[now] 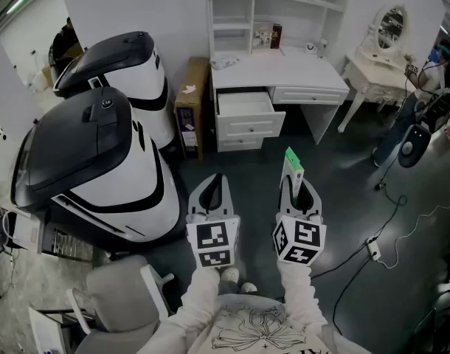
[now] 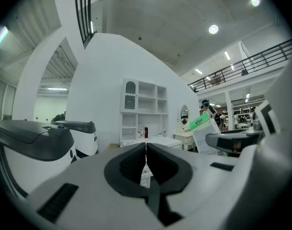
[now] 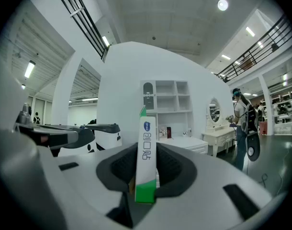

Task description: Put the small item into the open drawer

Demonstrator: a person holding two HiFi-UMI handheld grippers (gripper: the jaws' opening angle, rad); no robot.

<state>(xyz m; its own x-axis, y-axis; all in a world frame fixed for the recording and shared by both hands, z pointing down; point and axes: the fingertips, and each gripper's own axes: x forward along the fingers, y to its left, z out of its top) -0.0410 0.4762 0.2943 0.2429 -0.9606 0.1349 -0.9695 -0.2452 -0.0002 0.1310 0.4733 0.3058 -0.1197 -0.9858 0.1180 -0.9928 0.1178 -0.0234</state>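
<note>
Green-tipped, blue-printed box (image 3: pixel 146 143) in right tool (image 3: pixel 147 153)

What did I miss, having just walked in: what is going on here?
A person holds a hand-held gripper in each hand. The right hand-held gripper is shut on a slim white and green box, held upright. The left hand-held gripper is shut with nothing in it. Ahead stands a white desk with its top drawer pulled open. The box has not reached the drawer yet.
</note>
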